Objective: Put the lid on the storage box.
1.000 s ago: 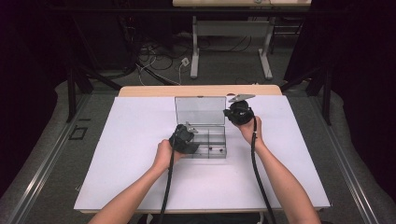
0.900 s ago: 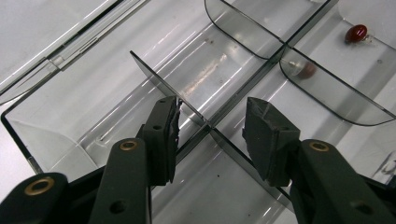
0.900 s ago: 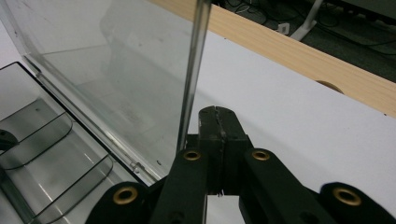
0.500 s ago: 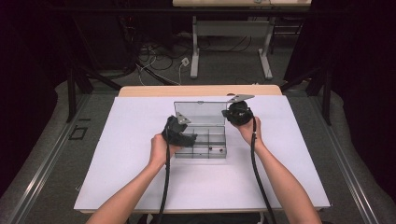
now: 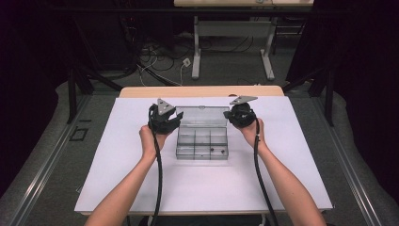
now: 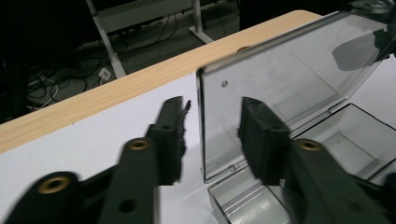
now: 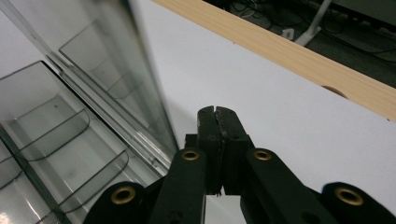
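A clear plastic compartment box (image 5: 201,145) lies mid-table with its lid (image 5: 202,116) standing open at the far side. My left gripper (image 5: 176,116) is at the lid's left end. In the left gripper view its jaws have just been closing, and the gripper (image 6: 215,107) straddles the lid's (image 6: 280,79) side edge with a gap on both sides; the box base (image 6: 345,135) lies below. My right gripper (image 5: 228,115) is at the lid's right end. Seen in the right gripper view, it (image 7: 215,112) is shut on nothing, beside the lid (image 7: 93,46) and compartments (image 7: 56,140).
A white sheet (image 5: 117,174) covers the table, and a strip of bare wood (image 5: 202,91) shows along the far edge. Small dark bits (image 5: 211,149) sit in one front compartment. Beyond the table are a desk frame (image 5: 233,52) and floor cables (image 5: 155,56).
My left gripper has risen and moved away from me, from the box's front left corner to the lid's left edge. The right gripper has stayed put.
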Tool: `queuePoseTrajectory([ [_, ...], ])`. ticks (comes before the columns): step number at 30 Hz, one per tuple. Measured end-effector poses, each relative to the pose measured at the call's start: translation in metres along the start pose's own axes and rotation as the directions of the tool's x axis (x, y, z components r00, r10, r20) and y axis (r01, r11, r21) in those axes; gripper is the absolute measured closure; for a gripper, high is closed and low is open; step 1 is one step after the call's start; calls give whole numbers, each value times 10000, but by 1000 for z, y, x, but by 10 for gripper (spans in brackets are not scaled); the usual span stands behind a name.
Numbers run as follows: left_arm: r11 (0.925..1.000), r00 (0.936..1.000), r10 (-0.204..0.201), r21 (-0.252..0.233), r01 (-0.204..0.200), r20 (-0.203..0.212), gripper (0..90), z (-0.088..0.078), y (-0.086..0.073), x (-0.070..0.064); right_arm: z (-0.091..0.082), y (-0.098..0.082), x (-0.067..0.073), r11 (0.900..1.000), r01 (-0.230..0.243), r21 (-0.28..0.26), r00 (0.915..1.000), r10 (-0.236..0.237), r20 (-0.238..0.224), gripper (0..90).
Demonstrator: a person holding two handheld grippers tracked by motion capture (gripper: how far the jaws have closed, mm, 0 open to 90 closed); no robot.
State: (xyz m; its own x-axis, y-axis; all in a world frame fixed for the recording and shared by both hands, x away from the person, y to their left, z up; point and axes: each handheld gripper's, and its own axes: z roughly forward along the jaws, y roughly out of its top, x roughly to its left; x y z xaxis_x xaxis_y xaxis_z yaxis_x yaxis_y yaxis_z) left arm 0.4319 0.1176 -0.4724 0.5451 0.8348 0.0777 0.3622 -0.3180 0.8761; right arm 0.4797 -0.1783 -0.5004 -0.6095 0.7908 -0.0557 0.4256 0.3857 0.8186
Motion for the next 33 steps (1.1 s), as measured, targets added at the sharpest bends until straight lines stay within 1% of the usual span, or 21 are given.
queuePoseTrajectory([
  [1, 10000, 10000, -34, -2, 34, 39, 706, 0, 0, -1, -1, -1, 0, 10000, 15, 23, 10000, -15, 53, 899],
  [2, 10000, 10000, 20, 19, -20, 58, 716, -1, 0, 0, -4, -2, 0, 10000, -56, 33, 10000, 56, 56, 897],
  [4, 10000, 9999, 34, 46, -35, 121, 732, -2, -1, 1, -8, -4, -1, 10000, 21, 28, 10000, -21, 78, 888],
  [6, 10000, 9997, -90, 28, 89, 207, 740, -3, -2, 2, -15, -7, -1, 10000, -82, 37, 9999, 81, 89, 883],
  [8, 10000, 9997, -52, 46, 51, 228, 741, -4, -2, 2, -23, -8, -2, 10000, -14, 2, 9999, 14, 122, 871],
  [10, 10000, 9996, -6, 88, 3, 292, 741, -5, -2, 2, -30, -9, -2, 9999, -109, 1, 9999, 109, 89, 854],
  [12, 9999, 9993, 69, 127, -74, 358, 740, -6, -2, 2, -38, -10, 0, 10000, 6, 39, 10000, -6, 76, 824],
  [13, 9998, 9992, 104, 147, -110, 391, 739, -7, -2, 2, -42, -11, 2, 9999, 140, 4, 9999, -140, 16, 814],
  [14, 9998, 9990, 93, 144, -99, 439, 738, -7, -3, 1, -44, -10, 3, 9999, 157, 26, 9999, -157, 45, 805],
  [17, 9996, 9986, 176, 210, -186, 506, 736, -8, -3, 2, -55, -7, 8, 9995, 280, -136, 9996, -279, 83, 758],
  [19, 9994, 9982, 240, 245, -254, 553, 734, -9, -3, 1, -58, -4, 11, 9984, 479, -283, 9987, -474, 193, 728],
  [21, 9990, 9981, 297, 316, -314, 533, 733, -11, -4, 0, -60, -1, 14, 9975, 479, -511, 9988, -474, 102, 727],
  [22, 9988, 9979, 349, 326, -367, 549, 733, -11, -4, 1, -61, 1, 15, 9977, 574, -354, 9983, -568, 162, 728],
  [23, 9989, 9976, 324, 312, -343, 616, 734, -12, -5, 1, -61, 2, 15, 9969, 683, -401, 9975, -674, 228, 728],
  [24, 9989, 9969, 303, 327, -328, 727, 733, -13, -5, 1, -62, 2, 15, 9970, 676, -373, 9975, -668, 225, 725],
  [25, 9989, 9966, 312, 337, -338, 761, 733, -13, -5, 1, -63, 2, 14, 9976, 532, -436, 9985, -524, 182, 723],
  [26, 9985, 9964, 387, 366, -415, 748, 733, -14, -5, 1, -64, 2, 13, 9973, 507, -522, 9987, -502, 101, 725],
  [29, 9984, 9962, 404, 354, -432, 770, 733, -14, -6, 1, -65, 1, 14, 9980, 574, -282, 9983, -577, -121, 723],
  [33, 9983, 9960, 419, 365, -449, 792, 733, -15, -6, 0, -68, 0, 17, 9979, 628, -132, 9974, -633, -354, 719],
])
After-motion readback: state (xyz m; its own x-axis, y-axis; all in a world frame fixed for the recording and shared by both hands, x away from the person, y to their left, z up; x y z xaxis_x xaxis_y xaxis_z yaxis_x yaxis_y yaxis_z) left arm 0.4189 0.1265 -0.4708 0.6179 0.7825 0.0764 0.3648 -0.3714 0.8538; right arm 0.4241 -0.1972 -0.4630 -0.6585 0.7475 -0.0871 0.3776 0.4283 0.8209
